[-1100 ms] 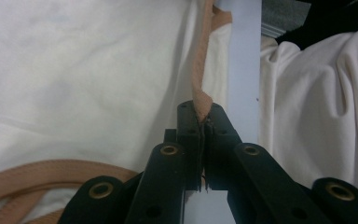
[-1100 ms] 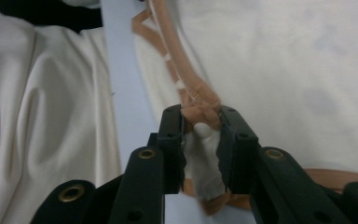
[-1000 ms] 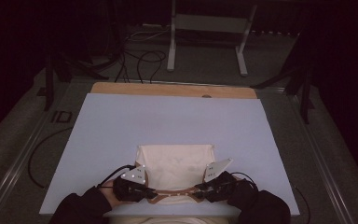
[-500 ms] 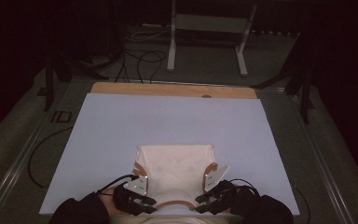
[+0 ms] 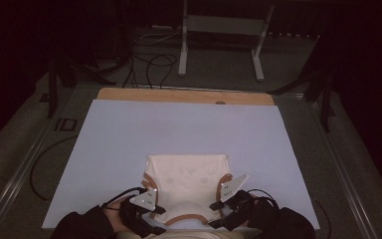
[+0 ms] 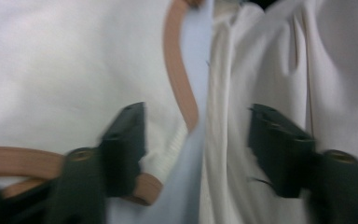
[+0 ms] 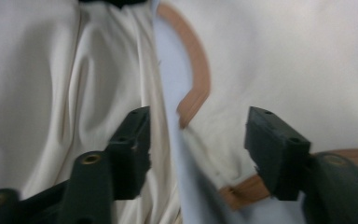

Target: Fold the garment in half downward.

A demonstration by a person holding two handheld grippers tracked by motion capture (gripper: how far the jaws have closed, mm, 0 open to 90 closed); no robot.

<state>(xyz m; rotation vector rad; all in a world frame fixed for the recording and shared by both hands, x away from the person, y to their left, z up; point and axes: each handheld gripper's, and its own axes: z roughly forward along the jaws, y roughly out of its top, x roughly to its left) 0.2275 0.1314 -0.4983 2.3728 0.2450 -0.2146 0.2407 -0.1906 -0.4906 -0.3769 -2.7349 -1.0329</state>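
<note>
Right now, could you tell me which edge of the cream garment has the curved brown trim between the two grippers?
It is the near edge of the garment, by the person's hands: its brown neckline trim curves there, while the far edge is straight and plain cream.

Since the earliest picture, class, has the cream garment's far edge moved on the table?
Yes. The cream garment's far edge has slid nearer the person, away from the wooden strip at the table's far end.

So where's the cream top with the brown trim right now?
In the high view the cream top lies flat at the near middle of the pale blue mat, between the left gripper and the right gripper.
</note>
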